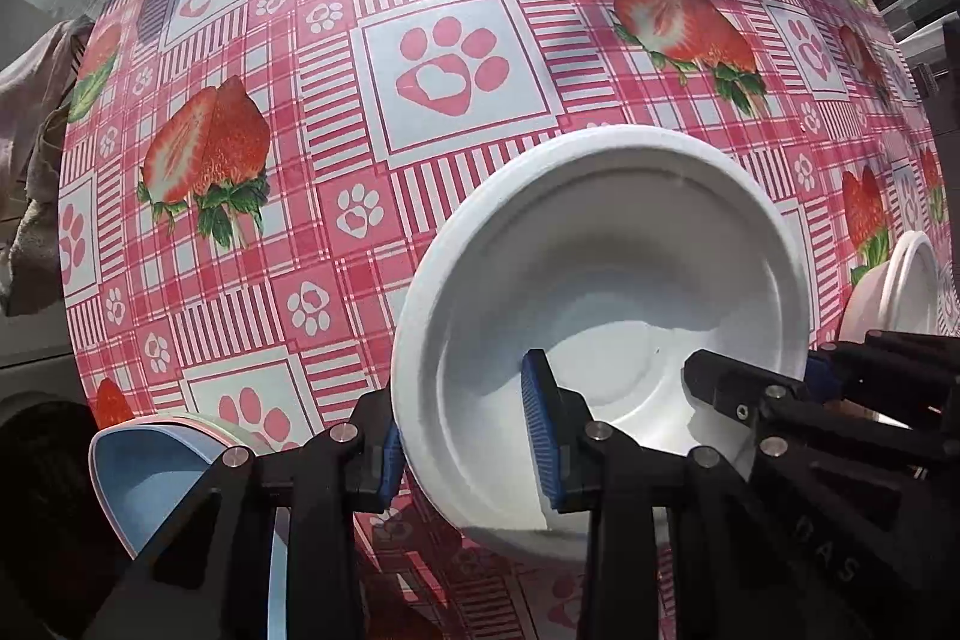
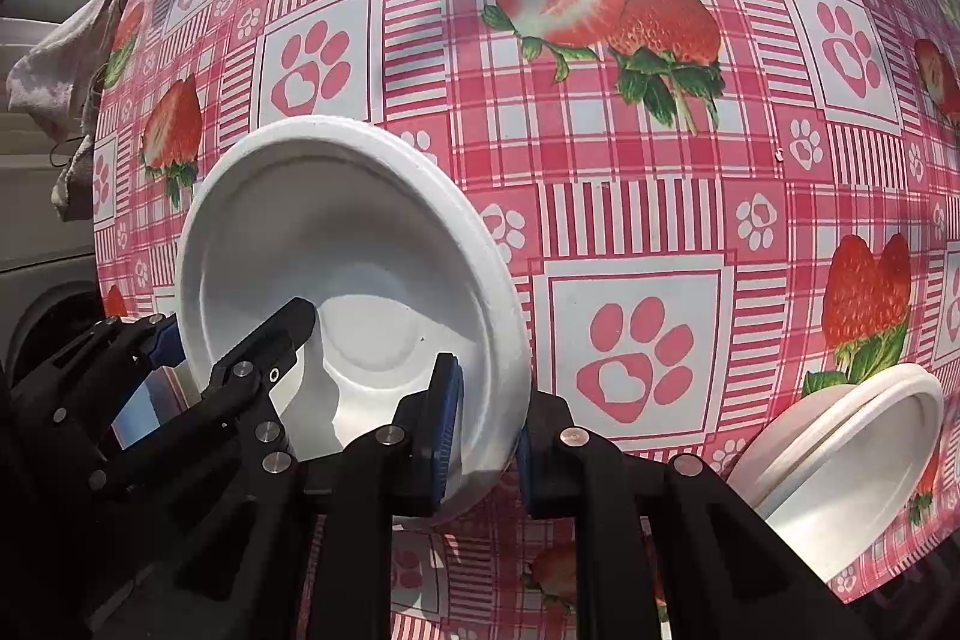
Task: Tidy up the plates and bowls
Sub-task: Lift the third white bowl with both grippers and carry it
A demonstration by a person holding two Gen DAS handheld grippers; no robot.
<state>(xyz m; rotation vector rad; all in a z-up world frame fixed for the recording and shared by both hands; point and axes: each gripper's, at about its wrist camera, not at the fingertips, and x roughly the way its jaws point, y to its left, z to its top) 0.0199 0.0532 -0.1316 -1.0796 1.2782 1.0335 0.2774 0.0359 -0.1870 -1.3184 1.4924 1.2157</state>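
A white foam plate [image 1: 612, 244] is held above the table by both grippers. My left gripper [image 1: 468, 436] straddles its left rim, one blue pad inside the plate and one outside, with a gap visible. My right gripper [image 2: 483, 436] grips the same plate [image 2: 336, 232] at its right rim, pads on both faces. The right gripper also shows in the left wrist view [image 1: 780, 388], and the left gripper in the right wrist view [image 2: 234, 340]. A stack of white foam plates [image 2: 852, 460] lies at the table's right edge. A blue bowl [image 1: 150, 484] sits at the lower left.
The table wears a pink checked cloth [image 1: 456, 64] with strawberries and paw prints. A crumpled cloth [image 2: 66, 58] hangs at the table's left edge. The white plate stack also shows at the far right of the left wrist view [image 1: 900, 292].
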